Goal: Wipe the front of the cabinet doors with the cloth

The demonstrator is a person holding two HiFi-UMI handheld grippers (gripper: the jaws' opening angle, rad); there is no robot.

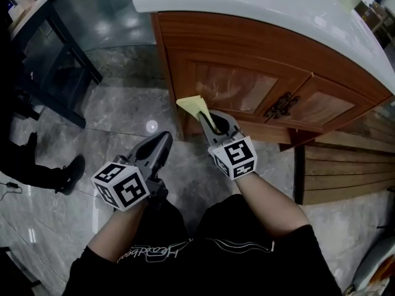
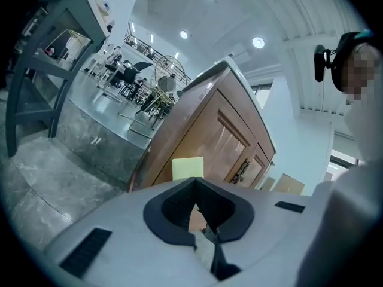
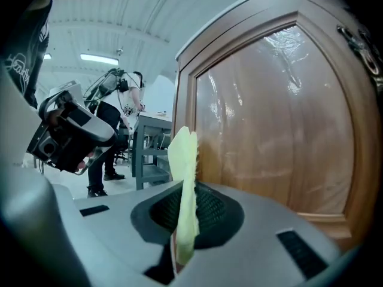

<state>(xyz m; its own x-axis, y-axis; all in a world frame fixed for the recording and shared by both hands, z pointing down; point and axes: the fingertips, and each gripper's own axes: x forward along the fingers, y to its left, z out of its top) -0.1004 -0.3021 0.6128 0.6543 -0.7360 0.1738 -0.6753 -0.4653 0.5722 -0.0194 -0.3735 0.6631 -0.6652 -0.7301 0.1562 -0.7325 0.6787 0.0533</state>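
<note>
A folded pale yellow cloth (image 1: pixel 194 105) sticks up from my right gripper (image 1: pixel 212 121), which is shut on it. In the right gripper view the cloth (image 3: pixel 184 181) stands edge-on between the jaws, close to the left wooden cabinet door (image 3: pixel 275 118). The cloth's tip sits at the lower left corner of that door (image 1: pixel 237 88), whether touching I cannot tell. My left gripper (image 1: pixel 159 147) hangs lower and to the left, shut with nothing in it. Its own view shows the cloth (image 2: pixel 187 168) ahead and the cabinet doors (image 2: pixel 222 142) beyond.
The cabinet has a white countertop (image 1: pixel 259 5) and dark metal handles (image 1: pixel 281 105) where the two doors meet. A dark table (image 1: pixel 46 48) stands at the left on the glossy stone floor (image 1: pixel 117 103). Wooden planks (image 1: pixel 345 171) lie at the right. Another person's shoes (image 1: pixel 68 171) are at far left.
</note>
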